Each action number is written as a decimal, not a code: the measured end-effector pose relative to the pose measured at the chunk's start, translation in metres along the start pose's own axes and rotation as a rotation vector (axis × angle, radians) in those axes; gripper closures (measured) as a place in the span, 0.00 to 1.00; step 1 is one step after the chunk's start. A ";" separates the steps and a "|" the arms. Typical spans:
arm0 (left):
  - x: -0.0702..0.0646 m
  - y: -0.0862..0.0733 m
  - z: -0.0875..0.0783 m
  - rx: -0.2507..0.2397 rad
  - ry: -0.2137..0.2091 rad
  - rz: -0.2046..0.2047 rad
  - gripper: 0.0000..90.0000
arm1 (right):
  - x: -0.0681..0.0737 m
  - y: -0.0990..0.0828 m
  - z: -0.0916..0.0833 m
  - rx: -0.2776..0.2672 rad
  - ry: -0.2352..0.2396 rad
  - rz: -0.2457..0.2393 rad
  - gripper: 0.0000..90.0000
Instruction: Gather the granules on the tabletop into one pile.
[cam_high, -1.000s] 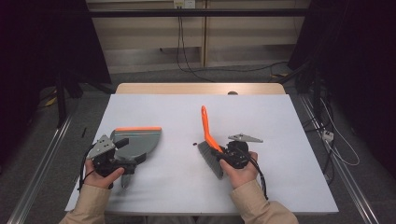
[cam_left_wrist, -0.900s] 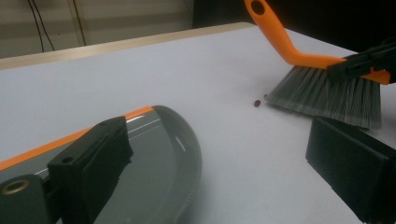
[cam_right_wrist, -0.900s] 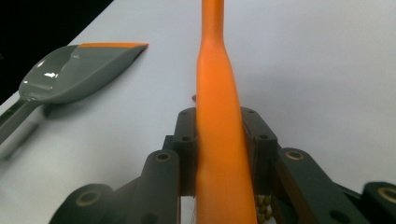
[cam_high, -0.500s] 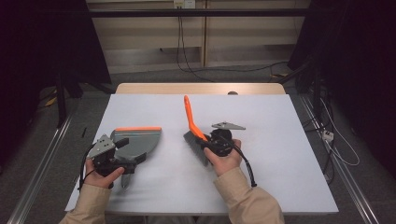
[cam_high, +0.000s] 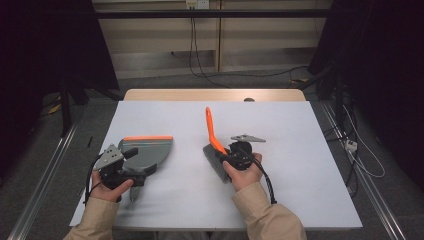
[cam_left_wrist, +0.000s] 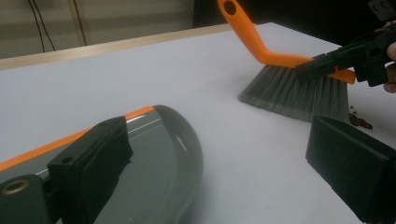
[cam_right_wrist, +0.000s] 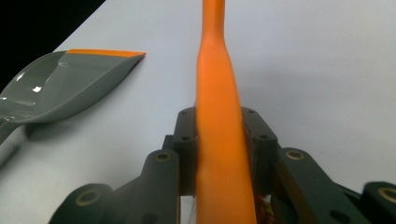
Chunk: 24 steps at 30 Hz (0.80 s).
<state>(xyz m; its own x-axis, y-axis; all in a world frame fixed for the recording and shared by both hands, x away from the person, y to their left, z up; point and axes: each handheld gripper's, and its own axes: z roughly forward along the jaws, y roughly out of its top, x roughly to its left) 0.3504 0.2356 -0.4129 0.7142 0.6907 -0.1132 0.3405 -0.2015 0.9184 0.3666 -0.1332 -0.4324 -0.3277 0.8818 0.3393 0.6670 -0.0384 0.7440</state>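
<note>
High view, lower left: the left gripper (cam_high: 131, 169) lies at the grey dustpan (cam_high: 147, 152), its grip unclear. At centre, the right gripper (cam_high: 226, 154) clamps the orange-handled brush (cam_high: 212, 131), bristles on the white table (cam_high: 300, 150).
</note>
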 end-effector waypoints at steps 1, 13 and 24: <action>0.000 0.000 0.000 0.001 0.000 0.001 0.07 | -0.003 -0.001 -0.003 0.000 -0.003 0.012 0.79; -0.001 0.000 0.001 0.001 -0.001 0.002 0.07 | -0.015 -0.001 -0.022 -0.035 0.055 0.075 0.79; 0.001 0.000 0.001 0.008 0.005 0.002 0.07 | -0.042 0.038 -0.018 -0.104 0.113 -0.144 0.79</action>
<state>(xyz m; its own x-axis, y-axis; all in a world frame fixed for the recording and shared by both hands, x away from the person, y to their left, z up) 0.3516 0.2353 -0.4137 0.7120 0.6936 -0.1096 0.3439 -0.2084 0.9156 0.3942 -0.1800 -0.4080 -0.4918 0.8235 0.2828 0.5370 0.0311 0.8430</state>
